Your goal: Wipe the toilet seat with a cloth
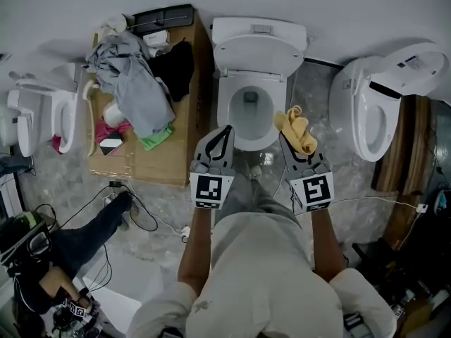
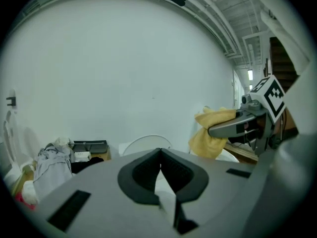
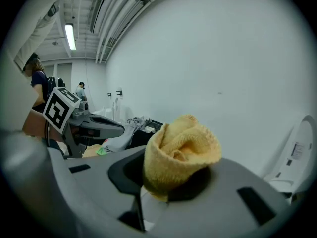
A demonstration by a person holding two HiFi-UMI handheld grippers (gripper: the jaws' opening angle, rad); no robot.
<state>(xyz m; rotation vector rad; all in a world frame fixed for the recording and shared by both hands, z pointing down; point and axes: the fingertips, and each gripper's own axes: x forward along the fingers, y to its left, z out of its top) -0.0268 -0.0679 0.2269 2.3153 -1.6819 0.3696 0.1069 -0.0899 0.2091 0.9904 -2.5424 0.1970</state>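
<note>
A white toilet (image 1: 250, 83) stands against the wall with its lid up and its seat (image 1: 225, 115) down around the bowl. My right gripper (image 1: 294, 136) hovers over the seat's right front, shut on a bunched yellow cloth (image 1: 296, 129) (image 3: 181, 150). My left gripper (image 1: 221, 138) (image 2: 161, 170) is shut with nothing in it, above the seat's left front. In the left gripper view the yellow cloth (image 2: 210, 133) shows at the right, and the raised lid (image 2: 144, 144) peeks behind my jaws.
A cardboard box (image 1: 151, 153) piled with clothes (image 1: 137, 83) sits left of the toilet. A second toilet (image 1: 384, 97) stands at the right and a third one (image 1: 42, 115) at the far left. Cables (image 1: 141, 213) lie on the floor. A seated person's leg (image 1: 88, 231) reaches in at lower left.
</note>
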